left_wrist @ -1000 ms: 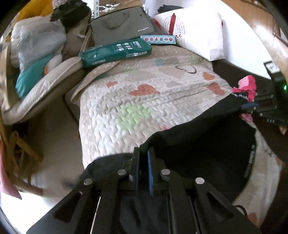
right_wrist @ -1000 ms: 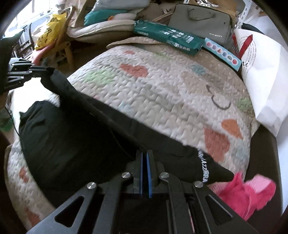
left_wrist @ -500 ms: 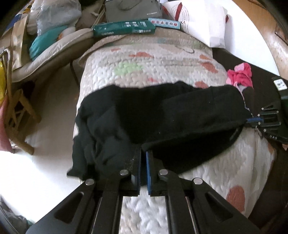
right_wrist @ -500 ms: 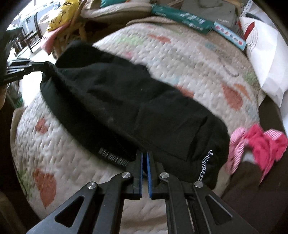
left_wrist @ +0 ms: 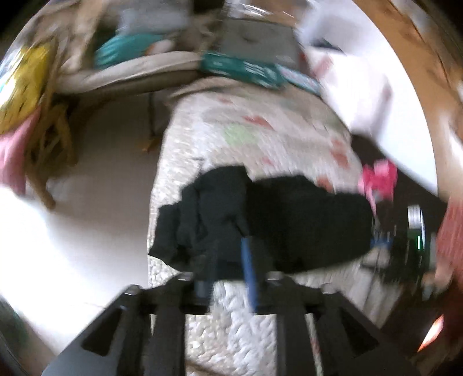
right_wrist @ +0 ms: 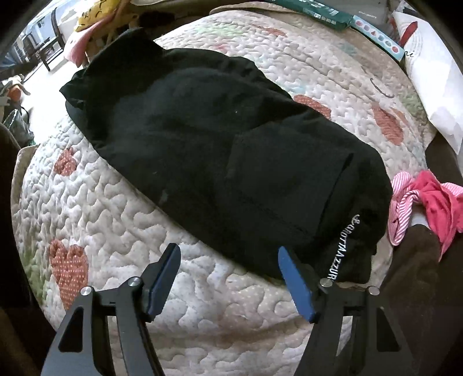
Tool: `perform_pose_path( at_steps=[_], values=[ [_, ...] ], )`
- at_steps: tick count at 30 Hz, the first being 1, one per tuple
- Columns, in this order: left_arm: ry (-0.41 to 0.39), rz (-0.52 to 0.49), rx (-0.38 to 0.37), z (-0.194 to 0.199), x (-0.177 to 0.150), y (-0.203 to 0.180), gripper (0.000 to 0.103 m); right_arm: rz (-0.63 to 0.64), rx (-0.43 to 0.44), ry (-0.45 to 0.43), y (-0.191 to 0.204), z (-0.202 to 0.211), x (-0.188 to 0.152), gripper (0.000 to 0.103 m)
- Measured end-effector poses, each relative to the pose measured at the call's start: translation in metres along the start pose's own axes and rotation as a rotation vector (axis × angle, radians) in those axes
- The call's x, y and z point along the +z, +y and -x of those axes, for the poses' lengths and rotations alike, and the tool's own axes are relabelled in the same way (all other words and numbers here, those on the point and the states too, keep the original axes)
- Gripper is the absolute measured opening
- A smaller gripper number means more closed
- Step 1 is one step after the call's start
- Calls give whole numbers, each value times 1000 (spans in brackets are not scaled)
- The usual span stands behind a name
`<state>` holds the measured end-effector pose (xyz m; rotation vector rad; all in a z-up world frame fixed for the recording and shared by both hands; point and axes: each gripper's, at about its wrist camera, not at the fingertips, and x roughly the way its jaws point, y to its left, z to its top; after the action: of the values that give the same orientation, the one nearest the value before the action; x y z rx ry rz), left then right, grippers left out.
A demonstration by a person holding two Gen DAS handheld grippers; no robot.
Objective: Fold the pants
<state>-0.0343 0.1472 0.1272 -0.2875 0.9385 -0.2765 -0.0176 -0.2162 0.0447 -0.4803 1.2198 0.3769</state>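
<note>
The black pants (right_wrist: 225, 162) lie folded in a long bundle across the quilted bed (right_wrist: 202, 292), with white lettering at the near right corner. My right gripper (right_wrist: 228, 260) is open and empty just in front of the pants' near edge. In the blurred left wrist view the pants (left_wrist: 289, 225) lie across the bed. My left gripper (left_wrist: 228, 254) is open a little, its fingers at the pants' near edge and holding nothing that I can see. The right gripper shows at the pants' right end (left_wrist: 387, 245).
A pink and striped garment (right_wrist: 425, 199) lies to the right of the pants on a dark surface. A white pillow (right_wrist: 434, 86), a green packet (right_wrist: 318, 14) and a colourful box sit at the bed's far end. Floor and a chair lie to the left (left_wrist: 86, 179).
Both grippers have let go of the pants, opened, and drawn back. The pants now lie flat on the quilt. The left view is blurred by motion.
</note>
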Motion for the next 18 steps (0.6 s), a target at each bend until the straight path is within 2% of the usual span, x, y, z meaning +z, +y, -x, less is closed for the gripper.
perform_pose_path(
  at_steps=[1,4,7,9,12,13,14,18],
  values=[
    [0,77,12,-6,8,11,32,-3,1,-11,0,4,0,75],
    [23,207,63,-38,25,27,33,-58,17,-89,-11,26,5,75],
    [108,311,97,-94,31,40,33,-199,42,-183,-43,52,12,75],
    [159,305,131,-121,27,38,33,-267,36,-217,-64,63,14,75],
    [220,205,210,-152,16,24,33,-328,-4,-233,-84,70,17,75],
    [208,168,228,-152,15,20,27,-344,-12,-234,-89,71,17,75],
    [187,147,237,-146,15,16,7,-350,-18,-234,-93,70,20,75],
    [131,141,289,-117,16,20,7,-396,-11,-242,-108,69,27,75]
  ],
)
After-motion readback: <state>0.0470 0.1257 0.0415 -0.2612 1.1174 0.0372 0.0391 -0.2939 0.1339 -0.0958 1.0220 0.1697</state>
